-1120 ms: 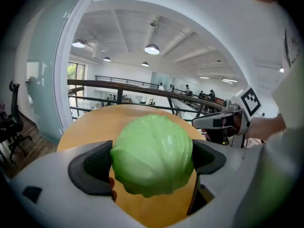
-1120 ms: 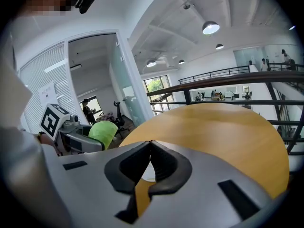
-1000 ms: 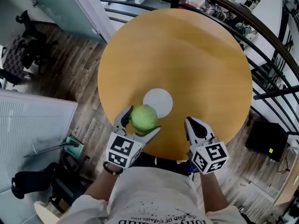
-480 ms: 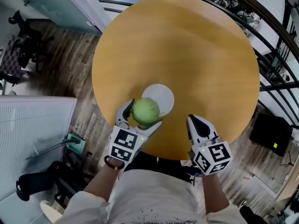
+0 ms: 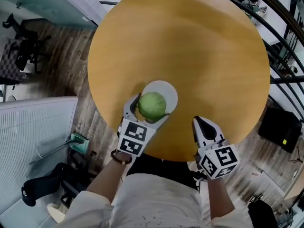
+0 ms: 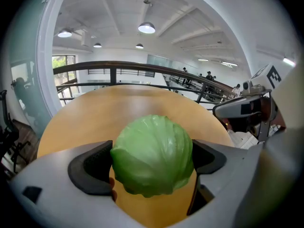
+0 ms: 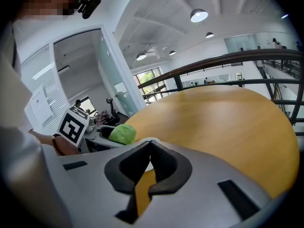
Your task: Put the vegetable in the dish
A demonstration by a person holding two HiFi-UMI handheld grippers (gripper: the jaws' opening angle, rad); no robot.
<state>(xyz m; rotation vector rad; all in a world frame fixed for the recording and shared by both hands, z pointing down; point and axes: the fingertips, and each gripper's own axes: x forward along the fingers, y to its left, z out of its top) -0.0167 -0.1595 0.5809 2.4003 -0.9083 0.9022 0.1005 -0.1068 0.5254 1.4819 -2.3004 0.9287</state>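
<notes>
left gripper [image 5: 150, 111] clamps the cabbage [image 5: 152, 105] over the dish's [image 5: 169, 91] near edge. round, likely light, slick and a bit squashy: grip across its widest middle. right gripper [image 5: 203, 126] closed, empty, near the dish.

Tabletop [image 5: 204, 42]: smooth wood, soft sheen.
Cabbage [image 5: 152, 105]: waxy, lightly glossy leaves.
Dish [image 5: 170, 92]: smooth, white, matt.
My left gripper [image 5: 151, 109], right gripper [image 5: 199, 124]: matt grey plastic.
Floor [image 5: 57, 63]: grainy wood planks.

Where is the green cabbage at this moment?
The cabbage is held between the jaws of the left gripper, at the near side of the round table; in the head view it overlaps the near-left rim of the white dish.
</notes>
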